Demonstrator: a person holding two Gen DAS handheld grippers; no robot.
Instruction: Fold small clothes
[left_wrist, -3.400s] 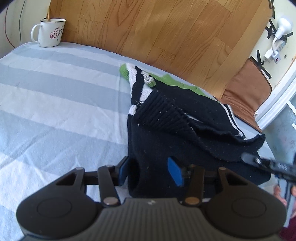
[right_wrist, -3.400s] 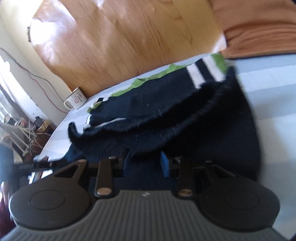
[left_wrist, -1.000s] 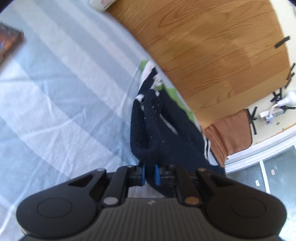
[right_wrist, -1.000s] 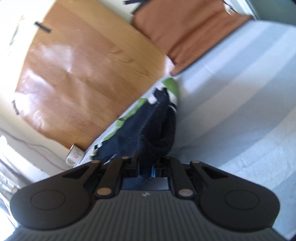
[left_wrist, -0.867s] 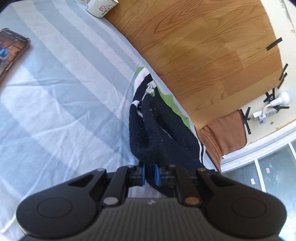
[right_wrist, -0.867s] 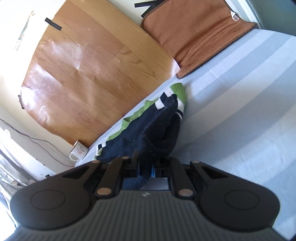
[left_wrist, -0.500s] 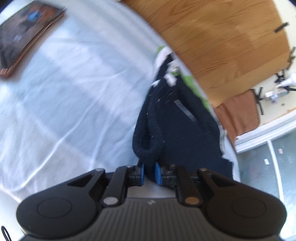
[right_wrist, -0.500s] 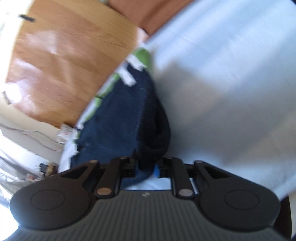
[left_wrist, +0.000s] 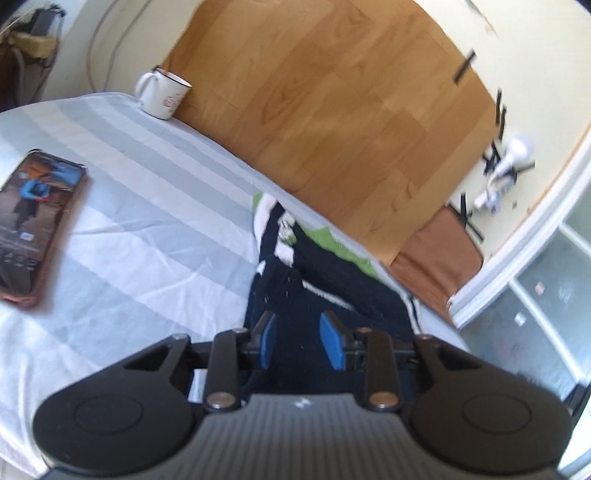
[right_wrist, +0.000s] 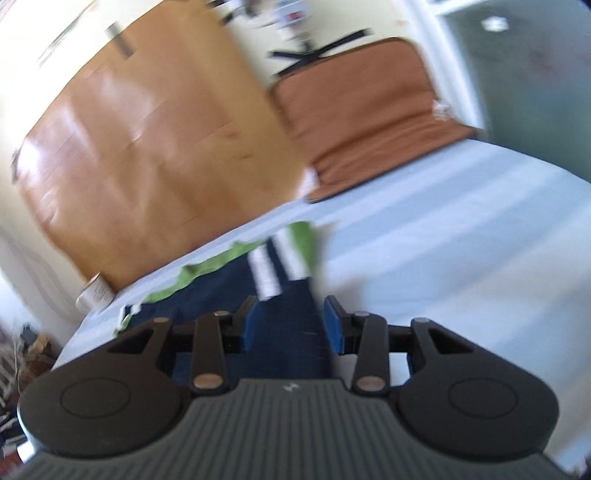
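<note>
A phone (left_wrist: 35, 221) and a mug (left_wrist: 162, 96) sit at the left of the striped counter (left_wrist: 147, 229), where the dark sweater (left_wrist: 325, 291) lies folded between the opening jaws of the left gripper (left_wrist: 301, 341) and right gripper (right_wrist: 291, 328), neither pressing it.

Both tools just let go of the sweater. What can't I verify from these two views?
- Sweater near edge, left wrist view: hidden behind the opening left tool.
- Fold neatness, right wrist view: motion blur, and the opening right tool covers it.
- Mug print: too small and blurred.
</note>
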